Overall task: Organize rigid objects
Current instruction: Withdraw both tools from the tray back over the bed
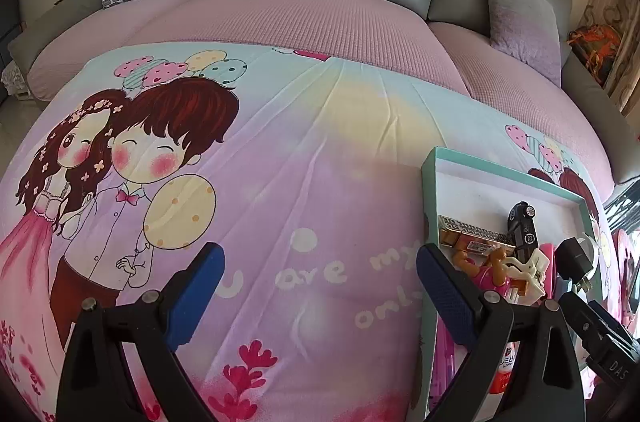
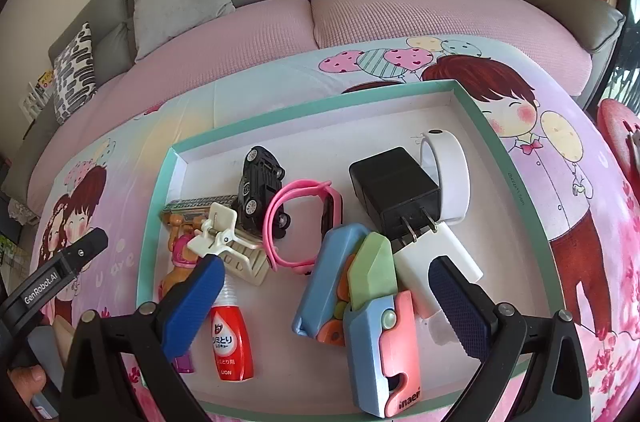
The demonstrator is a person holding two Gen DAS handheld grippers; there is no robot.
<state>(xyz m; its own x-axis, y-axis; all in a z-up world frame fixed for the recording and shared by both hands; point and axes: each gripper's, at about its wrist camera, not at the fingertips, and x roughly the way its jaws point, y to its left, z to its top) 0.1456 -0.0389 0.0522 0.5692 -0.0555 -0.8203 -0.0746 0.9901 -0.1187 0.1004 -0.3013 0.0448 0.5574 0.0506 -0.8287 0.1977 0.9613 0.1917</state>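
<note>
Between our right gripper's [image 2: 326,296] spread blue fingers [image 2: 192,306], the pastel folding cutters [image 2: 368,306] are lying nearest the lens, inside the teal-rimmed tray [image 2: 152,222]. We are holding both tools with their fingers wide apart and nothing between them; the left gripper [image 1: 320,286] is hovering over bare cartoon bedsheet [image 1: 312,150], with the tray off to its right side.

Everything rigid that we can see is already sitting in the tray: a black toy car [image 2: 258,182], a pink watch strap [image 2: 298,222], a black plug adapter [image 2: 394,190] leaning against a white ring-shaped device [image 2: 450,178], a white charger [image 2: 434,258], a red LION bottle [image 2: 232,338], a cream plastic clip [image 2: 224,238] and a small orange figure [image 2: 180,254]. We judge the gathering nearly done, with tidying inside the tray remaining.

What the next move is turning on: the cutters' long axes are running roughly away from us, along the fingers, so the right tool's opening is straddling their narrow width and could close on them with little turning. The right hand is plainly the nearer one; the left would have to swing rightward across the rim. The cutters are overlapping each other, so we are expecting one to drag its neighbour.
</note>
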